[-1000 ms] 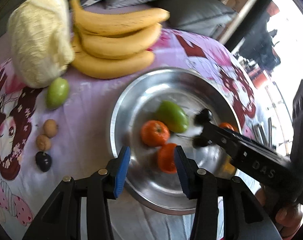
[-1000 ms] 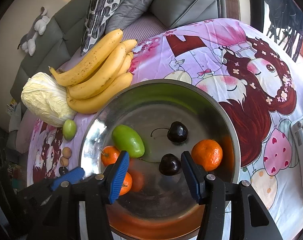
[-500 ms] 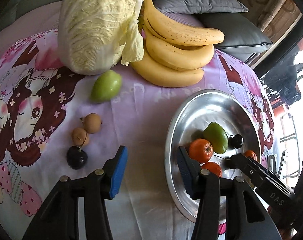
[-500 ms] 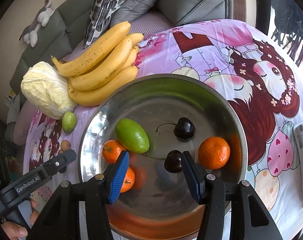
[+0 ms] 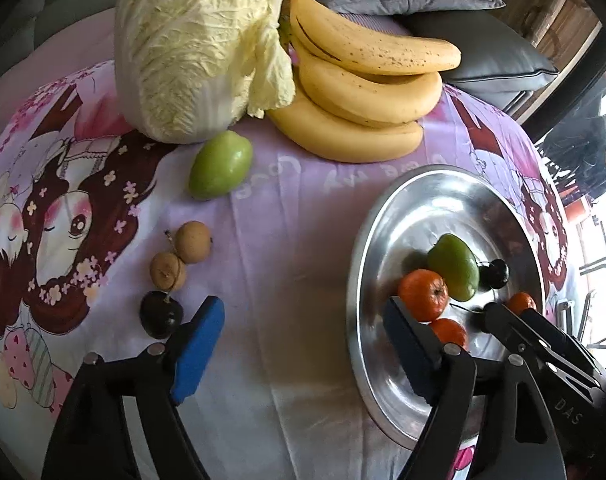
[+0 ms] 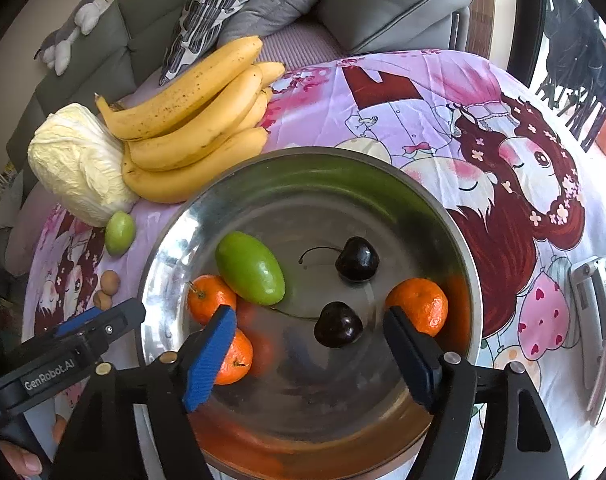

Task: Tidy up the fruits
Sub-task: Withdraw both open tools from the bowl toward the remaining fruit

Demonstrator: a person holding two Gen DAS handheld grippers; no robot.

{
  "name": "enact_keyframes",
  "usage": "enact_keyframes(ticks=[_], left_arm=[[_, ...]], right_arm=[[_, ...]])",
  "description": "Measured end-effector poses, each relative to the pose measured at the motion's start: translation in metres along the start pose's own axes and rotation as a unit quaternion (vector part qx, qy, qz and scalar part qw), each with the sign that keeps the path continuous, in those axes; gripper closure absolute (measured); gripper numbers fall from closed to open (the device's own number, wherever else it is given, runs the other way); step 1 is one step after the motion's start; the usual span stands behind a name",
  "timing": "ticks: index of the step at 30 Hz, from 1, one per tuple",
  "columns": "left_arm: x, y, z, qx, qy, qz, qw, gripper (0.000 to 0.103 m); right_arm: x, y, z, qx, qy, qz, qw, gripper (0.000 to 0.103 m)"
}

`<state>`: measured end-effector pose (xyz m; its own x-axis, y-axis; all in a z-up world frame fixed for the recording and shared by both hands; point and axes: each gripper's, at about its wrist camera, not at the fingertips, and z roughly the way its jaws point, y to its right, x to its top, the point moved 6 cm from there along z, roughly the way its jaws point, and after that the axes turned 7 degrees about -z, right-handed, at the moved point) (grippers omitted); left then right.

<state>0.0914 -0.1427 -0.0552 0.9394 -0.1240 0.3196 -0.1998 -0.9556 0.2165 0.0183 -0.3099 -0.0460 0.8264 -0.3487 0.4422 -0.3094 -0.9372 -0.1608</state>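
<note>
Left wrist view shows your left gripper (image 5: 303,344) spread, empty, near the loose cherry (image 5: 160,314) outside the bowl (image 5: 367,240), apparently lining up a pickup, while your right gripper (image 6: 309,344) hangs spread over the bowl.

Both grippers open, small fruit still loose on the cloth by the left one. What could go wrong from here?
1. The dark cherry lies right by the left gripper, touching a longan; closing on it may nudge the longan or roll the cherry away.
2. The left gripper's right finger overlaps the steel plate rim in view; a sideways move could knock it.
3. The right gripper hangs over the plate beside a loose cherry, which could roll if bumped.
</note>
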Motion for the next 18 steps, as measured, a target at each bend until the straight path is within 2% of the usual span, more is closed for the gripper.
enact_keyframes(ticks=[2,8,13,16,18], left_arm=[[0.001,-0.002,0.001,0.005,0.003,-0.002,1.0000,0.016],[0.003,-0.009,-0.001,0.010,0.007,-0.010,0.9999,0.016],[0.003,-0.013,-0.004,0.013,0.011,-0.013,0.9998,0.016],[0.002,-0.012,-0.004,0.013,0.014,-0.011,0.9998,0.004],[0.003,-0.011,-0.005,0.013,0.021,-0.008,0.9997,0.004]], right_arm=[[0.000,-0.001,0.001,0.001,-0.001,-0.003,1.000,0.019],[0.000,-0.008,0.000,-0.009,-0.002,-0.021,1.000,0.006],[0.000,-0.008,0.000,-0.009,0.000,-0.019,1.000,0.005],[0.001,-0.006,0.000,-0.013,0.002,-0.018,1.000,0.000],[0.001,-0.006,-0.002,-0.012,0.007,-0.019,1.000,0.000]])
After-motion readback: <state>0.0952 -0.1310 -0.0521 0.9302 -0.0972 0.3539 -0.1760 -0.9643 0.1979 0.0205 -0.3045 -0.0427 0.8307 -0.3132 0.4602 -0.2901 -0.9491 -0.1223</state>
